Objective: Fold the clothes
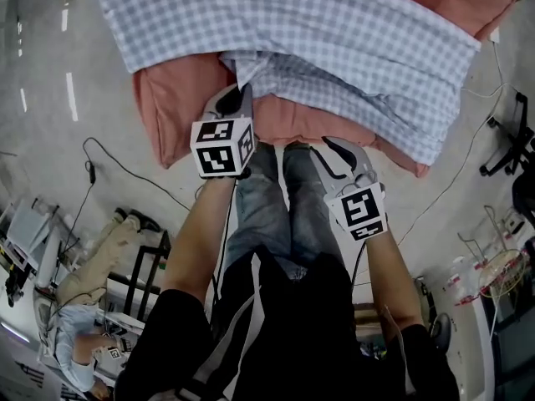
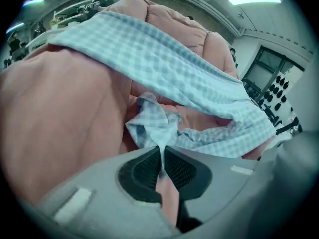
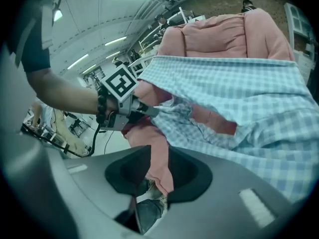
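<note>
Folding is barely begun: the shirt [image 1: 334,48] lies spread, one edge pinched by the left gripper [image 1: 238,93]; the right gripper [image 1: 333,147] is held open at the cover [image 1: 180,107].

Your L gripper [image 2: 162,156] clamped on a bunched bit of the blue checked shirt [image 2: 169,66], pads tight w/ fabric pinched thin, rest of shirt draped across pink quilt [image 2: 65,118]

1 checked shirt [image 1: 334,40], 1 pink quilt [image 1: 175,107], 2 grippers [image 1: 242,92] [image 1: 332,146]
</note>
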Motion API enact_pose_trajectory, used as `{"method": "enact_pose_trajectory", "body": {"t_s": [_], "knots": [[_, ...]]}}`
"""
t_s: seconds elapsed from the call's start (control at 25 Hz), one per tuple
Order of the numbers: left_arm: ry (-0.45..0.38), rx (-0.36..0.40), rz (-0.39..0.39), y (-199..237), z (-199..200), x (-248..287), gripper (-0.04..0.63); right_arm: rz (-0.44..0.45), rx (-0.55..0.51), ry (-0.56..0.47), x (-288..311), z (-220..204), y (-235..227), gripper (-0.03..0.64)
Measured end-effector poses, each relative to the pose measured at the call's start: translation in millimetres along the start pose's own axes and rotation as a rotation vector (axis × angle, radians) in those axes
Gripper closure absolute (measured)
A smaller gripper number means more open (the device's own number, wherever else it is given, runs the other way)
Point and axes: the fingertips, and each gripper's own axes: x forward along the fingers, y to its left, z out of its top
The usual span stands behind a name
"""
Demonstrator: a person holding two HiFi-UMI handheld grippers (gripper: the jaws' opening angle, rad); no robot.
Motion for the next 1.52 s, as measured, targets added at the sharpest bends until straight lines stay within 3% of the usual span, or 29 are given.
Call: {"method": "enact_pose_trajectory", "body": {"t_s": [0.16,0.36,0.6,0.76,1.0,1.28,1.52], "knots": [[0.022,-0.012,-0.013,-13,-35,-25,0.572,0.018,-0.055,0.01,2,10,3,0.5],[0.049,-0.13,-0.02,-11,-80,-38,0.571,0.04,-0.132,0.036,27,29,7,0.502],[0.053,-0.188,-0.048,-23,-109,-44,0.571,0.083,-0.221,0.085,68,50,14,0.502],[0.059,-0.226,-0.062,-15,-120,-50,0.568,0.127,-0.215,0.116,93,54,27,0.502],[0.071,-0.08,-0.068,4,-110,-52,0.463,0.115,-0.183,0.133,101,50,25,0.502],[0.005,0.072,-0.05,-12,-74,-71,0.48,0.071,-0.136,0.111,89,57,12,0.503],[0.004,0.097,-0.072,-30,-41,-67,0.48,0.06,-0.109,0.083,73,52,-1,0.503]]}}
